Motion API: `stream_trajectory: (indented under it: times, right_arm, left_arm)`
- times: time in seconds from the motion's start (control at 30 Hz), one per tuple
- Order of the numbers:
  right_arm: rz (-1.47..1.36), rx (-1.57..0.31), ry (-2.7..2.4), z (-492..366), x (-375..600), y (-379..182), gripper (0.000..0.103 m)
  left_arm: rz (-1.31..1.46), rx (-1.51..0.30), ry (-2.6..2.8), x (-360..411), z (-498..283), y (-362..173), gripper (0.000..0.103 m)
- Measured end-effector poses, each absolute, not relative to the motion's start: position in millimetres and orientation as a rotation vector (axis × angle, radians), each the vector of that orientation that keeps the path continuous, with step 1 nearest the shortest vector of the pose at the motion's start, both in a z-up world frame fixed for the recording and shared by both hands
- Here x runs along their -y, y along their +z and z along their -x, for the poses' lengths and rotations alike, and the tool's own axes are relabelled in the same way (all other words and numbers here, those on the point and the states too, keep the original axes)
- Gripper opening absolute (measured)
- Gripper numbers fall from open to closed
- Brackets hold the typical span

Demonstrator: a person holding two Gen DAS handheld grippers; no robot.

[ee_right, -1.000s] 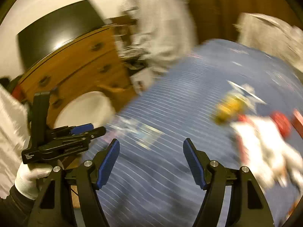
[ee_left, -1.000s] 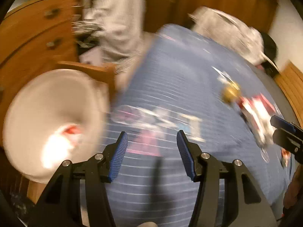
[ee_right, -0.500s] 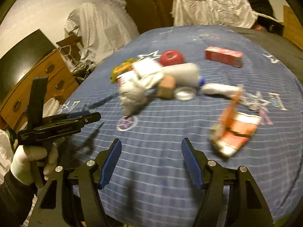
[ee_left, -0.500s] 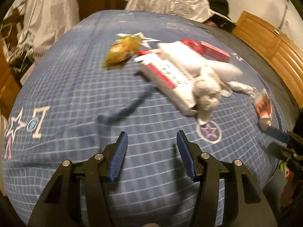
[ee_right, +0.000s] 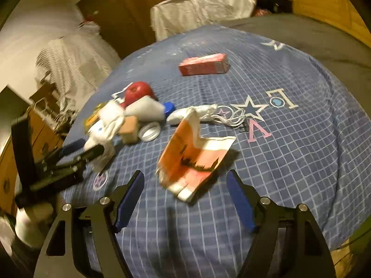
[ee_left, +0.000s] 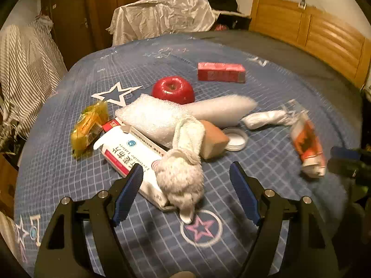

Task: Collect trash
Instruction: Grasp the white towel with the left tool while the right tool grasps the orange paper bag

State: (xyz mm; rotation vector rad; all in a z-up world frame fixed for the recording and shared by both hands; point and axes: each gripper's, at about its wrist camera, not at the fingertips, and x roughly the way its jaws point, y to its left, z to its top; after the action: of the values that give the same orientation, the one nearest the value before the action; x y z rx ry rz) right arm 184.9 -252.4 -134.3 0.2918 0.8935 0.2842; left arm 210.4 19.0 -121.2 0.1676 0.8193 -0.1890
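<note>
Wrapper (ee_right: pixel 194 159) looked light, crinkly, best pinched at its raised edge; right gripper (ee_right: pixel 185 198) and left gripper (ee_left: pixel 186 191) were both opening, holding nothing.

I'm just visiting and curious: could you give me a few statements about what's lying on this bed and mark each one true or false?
1. A red apple lies on the blue bedspread. True.
2. The red box is buried under the pile. False: it lies apart, beyond the apple.
3. The left gripper grips the white cloth. False: its jaws are opening, not pressing on it.
4. An orange and white wrapper lies ahead of the right gripper. True.
</note>
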Motion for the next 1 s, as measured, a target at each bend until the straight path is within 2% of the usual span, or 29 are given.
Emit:
stream_trajectory:
  times: [0.1,0.17,0.27,0.37,0.6,0.63,1.0]
  right_arm:
    - [-0.301,-0.920,0.268,-203,242,-141,0.074]
    - [-0.290,-0.939,0.249,-212,235,-146,0.074]
    - [-0.275,-0.947,0.244,-217,227,-152,0.071]
    - [-0.241,-0.940,0.238,-219,222,-158,0.055]
    - [-0.173,-0.884,0.283,-207,220,-156,0.044]
    - [-0.161,-0.868,0.287,-204,220,-154,0.037]
    - [-0.050,-0.645,0.337,-155,216,-104,0.036]
  left_arm:
    - [-0.194,-0.829,-0.169,-17,-218,-128,0.067]
    - [-0.192,-0.845,-0.172,-18,-219,-132,0.052]
    - [-0.205,-0.846,-0.157,-17,-220,-138,0.040]
    - [-0.190,-0.842,-0.159,-20,-219,-139,0.037]
    - [-0.125,-0.832,-0.152,-28,-207,-133,0.035]
    - [-0.106,-0.827,-0.151,-30,-203,-131,0.035]
    - [0.032,-0.701,-0.100,-45,-137,-95,0.035]
